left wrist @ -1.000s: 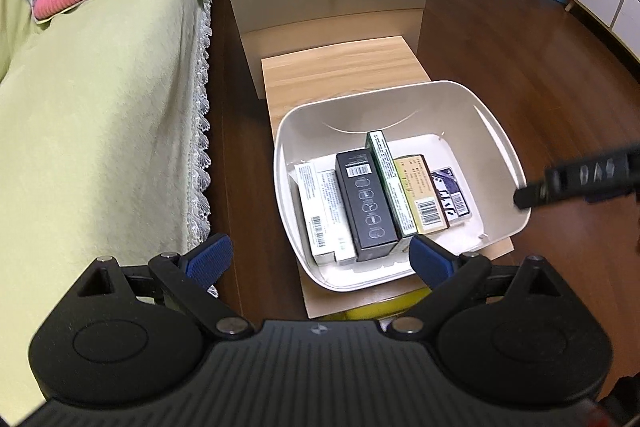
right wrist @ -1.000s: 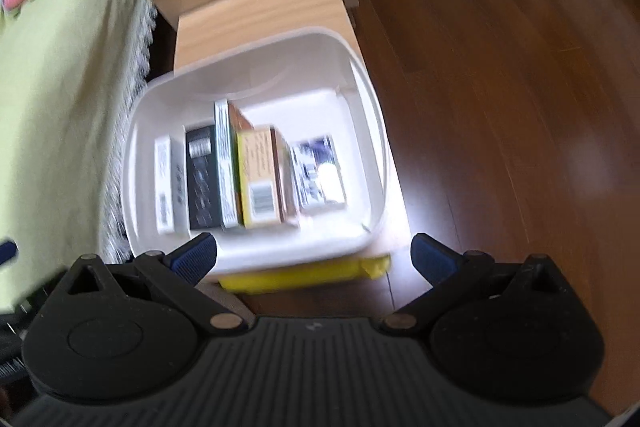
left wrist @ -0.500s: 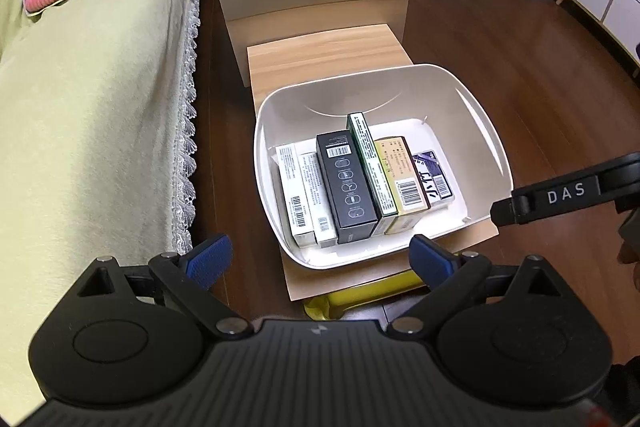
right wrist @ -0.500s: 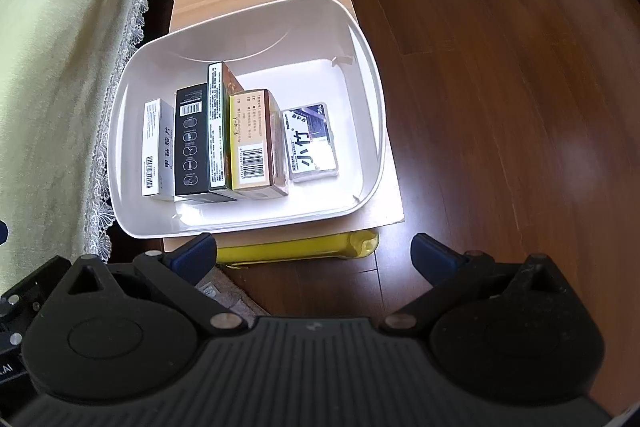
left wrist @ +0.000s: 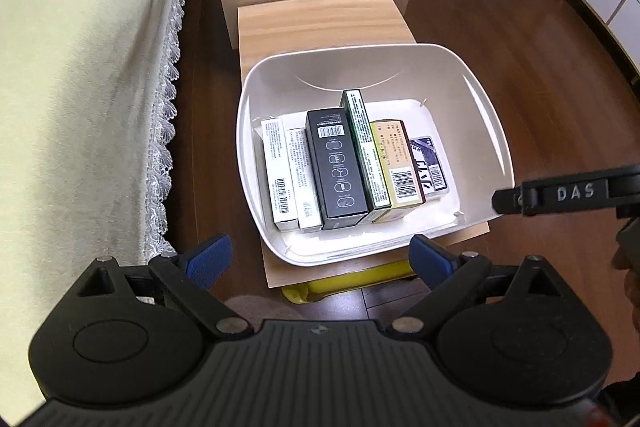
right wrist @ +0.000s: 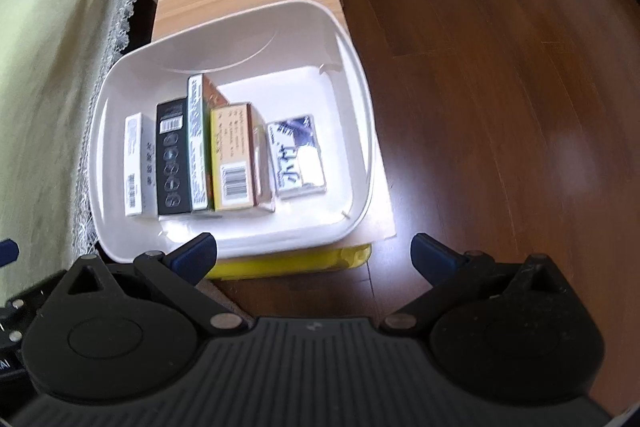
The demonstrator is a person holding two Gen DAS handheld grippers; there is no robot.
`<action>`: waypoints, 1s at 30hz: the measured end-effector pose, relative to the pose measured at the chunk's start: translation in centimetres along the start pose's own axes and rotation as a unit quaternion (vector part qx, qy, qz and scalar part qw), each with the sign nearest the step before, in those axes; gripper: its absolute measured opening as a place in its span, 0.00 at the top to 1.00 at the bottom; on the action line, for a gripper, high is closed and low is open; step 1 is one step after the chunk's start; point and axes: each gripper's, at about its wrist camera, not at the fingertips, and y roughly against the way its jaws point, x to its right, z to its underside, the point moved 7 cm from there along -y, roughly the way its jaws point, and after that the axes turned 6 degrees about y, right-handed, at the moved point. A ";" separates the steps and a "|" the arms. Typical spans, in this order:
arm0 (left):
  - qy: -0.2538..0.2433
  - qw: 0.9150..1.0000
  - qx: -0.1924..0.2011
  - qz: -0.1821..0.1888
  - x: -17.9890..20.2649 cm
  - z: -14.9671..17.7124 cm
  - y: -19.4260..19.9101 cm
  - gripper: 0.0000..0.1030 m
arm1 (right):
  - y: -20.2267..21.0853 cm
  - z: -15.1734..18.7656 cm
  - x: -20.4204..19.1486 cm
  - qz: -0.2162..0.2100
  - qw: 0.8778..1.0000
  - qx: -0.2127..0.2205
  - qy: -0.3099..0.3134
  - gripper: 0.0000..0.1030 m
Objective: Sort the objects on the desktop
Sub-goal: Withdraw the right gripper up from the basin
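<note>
We see the boxes standing side by side in the white bin (left wrist: pixel 486 115): a white box (left wrist: pixel 276 171) at the left, then a black box (left wrist: pixel 336 167), a thin green-edged box (left wrist: pixel 364 151), a yellow box (left wrist: pixel 394 163) and a low purple-and-white pack (left wrist: pixel 430 167). The bin rests on a small wooden table (left wrist: pixel 316 23) beside a green-covered bed (left wrist: pixel 80 87). Our left gripper (left wrist: pixel 320 255) hangs spread wide and empty at the bin's near edge. Our right gripper (right wrist: pixel 314 253) is equally wide, gripping nothing, its blue fingertips (right wrist: pixel 196 253) over the near rim.
</note>
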 end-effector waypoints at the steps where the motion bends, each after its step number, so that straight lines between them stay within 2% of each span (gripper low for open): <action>1: -0.002 1.000 -0.002 -0.001 0.1 -0.1 -0.2 0.06 | -0.1 -0.3 0.1 0.001 1.000 0.000 0.000 0.01; 10: -0.006 1.000 -0.012 -0.009 0.9 -0.8 -1.5 0.06 | -1.8 -0.9 -0.2 -0.001 0.999 -0.034 0.039 0.01; 21: -0.011 1.000 -0.013 -0.016 1.0 -0.7 -1.4 0.06 | -1.4 -1.0 -0.6 0.008 0.998 -0.019 0.059 0.01; 30: 0.005 1.000 0.013 -0.014 0.2 -0.7 -0.1 0.06 | -0.5 -1.0 -1.5 0.009 0.997 -0.005 0.072 0.01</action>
